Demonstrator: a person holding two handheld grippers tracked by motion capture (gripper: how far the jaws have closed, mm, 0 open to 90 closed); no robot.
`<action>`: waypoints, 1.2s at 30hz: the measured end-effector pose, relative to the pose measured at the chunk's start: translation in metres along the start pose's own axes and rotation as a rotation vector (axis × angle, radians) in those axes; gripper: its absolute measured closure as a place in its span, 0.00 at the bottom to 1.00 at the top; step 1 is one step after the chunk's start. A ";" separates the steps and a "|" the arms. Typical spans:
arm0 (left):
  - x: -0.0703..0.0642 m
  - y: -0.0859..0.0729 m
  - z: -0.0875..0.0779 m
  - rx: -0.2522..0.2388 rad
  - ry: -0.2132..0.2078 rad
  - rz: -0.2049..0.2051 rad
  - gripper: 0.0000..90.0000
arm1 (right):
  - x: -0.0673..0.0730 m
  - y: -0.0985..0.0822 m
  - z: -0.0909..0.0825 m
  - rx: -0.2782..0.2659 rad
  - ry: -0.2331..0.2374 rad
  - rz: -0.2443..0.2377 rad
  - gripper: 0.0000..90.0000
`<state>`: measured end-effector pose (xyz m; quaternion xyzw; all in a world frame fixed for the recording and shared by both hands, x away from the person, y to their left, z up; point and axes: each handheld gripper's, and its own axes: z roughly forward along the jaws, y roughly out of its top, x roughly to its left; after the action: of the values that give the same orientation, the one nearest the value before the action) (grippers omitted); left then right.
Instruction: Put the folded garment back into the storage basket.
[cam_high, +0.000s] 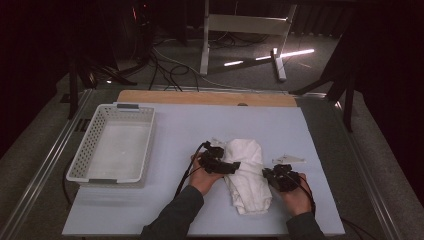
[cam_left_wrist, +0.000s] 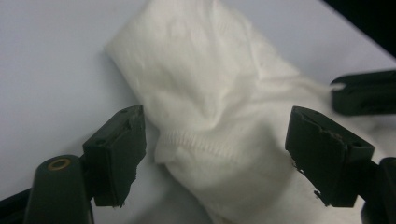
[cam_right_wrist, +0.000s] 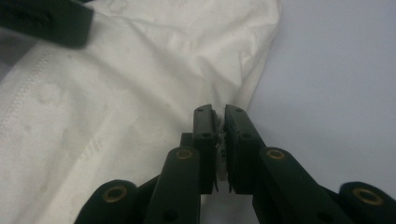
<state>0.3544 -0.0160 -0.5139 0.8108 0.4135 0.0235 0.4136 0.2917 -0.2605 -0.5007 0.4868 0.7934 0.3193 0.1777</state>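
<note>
left hand-held gripper (cam_high: 231, 166): black body, blocky black jaws, chipped pad edges, brass-ringed pivot hole | right hand-held gripper (cam_high: 267, 174): black, brass-ringed screw holes along its arms, grey three-cornered plate on top | black cables trailing from both | sleeves: dark grey, long

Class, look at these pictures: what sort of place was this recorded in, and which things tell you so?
Probably a lab or studio set up for recording. A foam-covered table holds just a white basket and a folded white cloth; cables trail over the dark floor beyond.
</note>
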 end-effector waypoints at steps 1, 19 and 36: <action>0.000 -0.001 0.002 0.012 -0.006 -0.002 0.23 | 0.000 0.000 0.000 0.000 0.000 -0.001 0.92; -0.003 -0.005 0.008 0.078 -0.112 -0.087 0.47 | 0.001 0.001 -0.002 -0.006 0.001 -0.009 0.93; -0.003 -0.008 0.004 0.049 -0.115 -0.089 0.78 | -0.001 -0.003 -0.005 0.001 0.012 -0.015 0.92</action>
<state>0.3488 -0.0179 -0.5211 0.8014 0.4252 -0.0514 0.4175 0.2873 -0.2645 -0.4988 0.4789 0.7983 0.3206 0.1751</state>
